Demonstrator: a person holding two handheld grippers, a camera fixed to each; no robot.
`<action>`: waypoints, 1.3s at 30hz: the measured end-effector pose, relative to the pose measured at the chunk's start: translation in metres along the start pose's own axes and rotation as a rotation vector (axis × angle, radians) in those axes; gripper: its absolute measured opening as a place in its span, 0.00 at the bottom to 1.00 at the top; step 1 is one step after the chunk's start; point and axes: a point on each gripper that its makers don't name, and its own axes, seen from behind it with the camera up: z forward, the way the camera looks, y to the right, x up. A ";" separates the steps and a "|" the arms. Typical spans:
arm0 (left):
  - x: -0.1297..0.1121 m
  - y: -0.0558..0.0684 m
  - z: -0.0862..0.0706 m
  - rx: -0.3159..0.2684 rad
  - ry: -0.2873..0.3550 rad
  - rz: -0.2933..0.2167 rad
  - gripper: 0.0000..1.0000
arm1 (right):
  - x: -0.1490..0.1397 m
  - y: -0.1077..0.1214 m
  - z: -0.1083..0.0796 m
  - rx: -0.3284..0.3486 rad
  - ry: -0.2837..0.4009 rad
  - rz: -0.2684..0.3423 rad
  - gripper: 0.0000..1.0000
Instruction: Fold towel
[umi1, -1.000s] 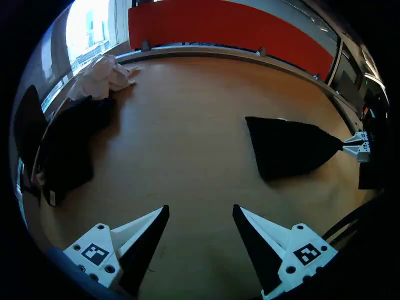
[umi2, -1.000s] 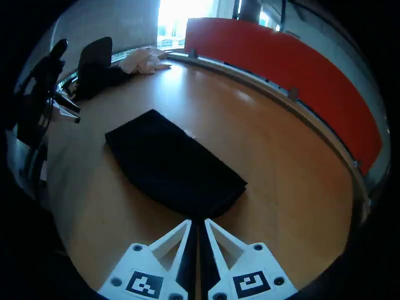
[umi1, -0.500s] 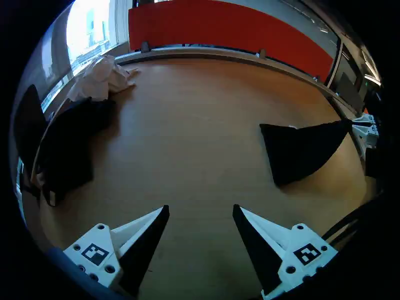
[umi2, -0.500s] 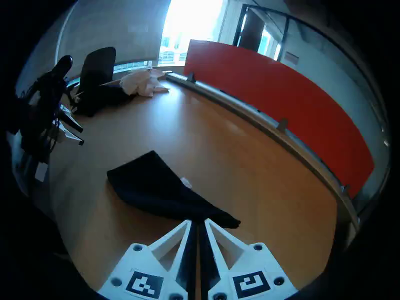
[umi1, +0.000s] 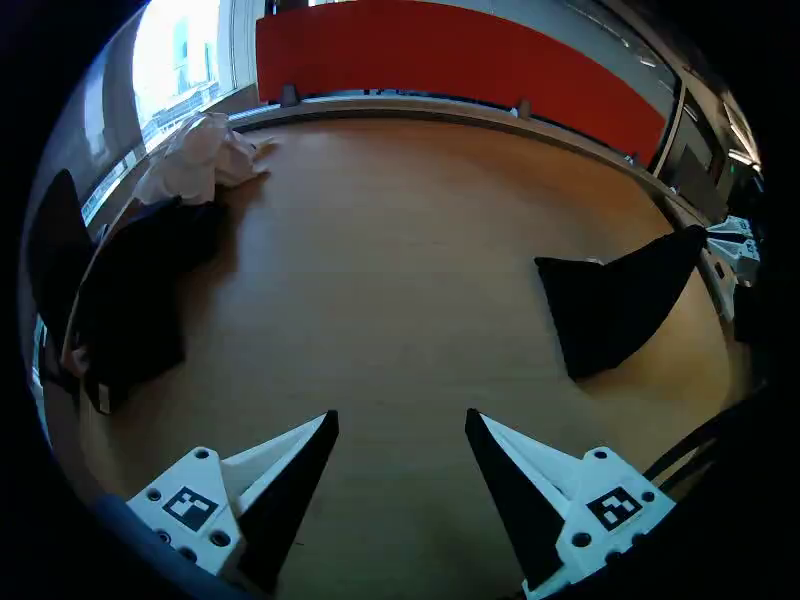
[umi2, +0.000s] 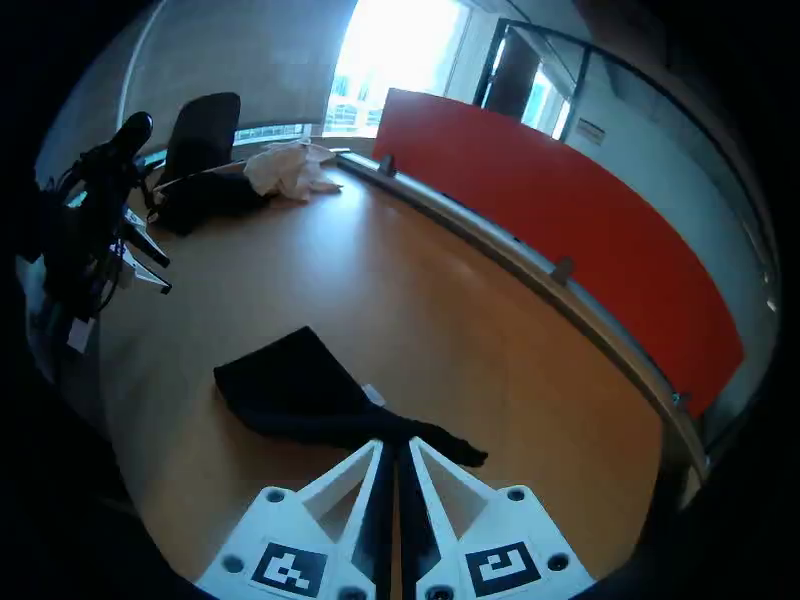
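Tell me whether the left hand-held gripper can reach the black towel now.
Probably yes: the left hand-held gripper is open, and only table lies between it and the black towel, whose far end the right hand-held gripper holds raised.

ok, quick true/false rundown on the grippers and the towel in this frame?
1. The right gripper is shut on a corner of the black towel. True.
2. The left gripper holds the other corner. False: it is open, with nothing between its fingers.
3. The towel lies fully flat. False: the gripped corner is raised off the table.
4. A white cloth lies at the table's far end. True.
5. The partition behind the table is blue. False: it is red.
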 end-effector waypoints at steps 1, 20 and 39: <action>0.000 0.000 0.000 -0.001 0.000 0.000 0.94 | 0.001 -0.002 0.001 0.005 0.000 -0.003 0.05; 0.005 0.001 -0.004 -0.011 0.014 -0.017 0.94 | 0.035 -0.068 0.041 0.136 0.026 -0.059 0.05; -0.001 -0.017 -0.010 0.002 0.016 -0.047 0.94 | 0.010 -0.156 0.097 0.305 -0.070 -0.038 0.60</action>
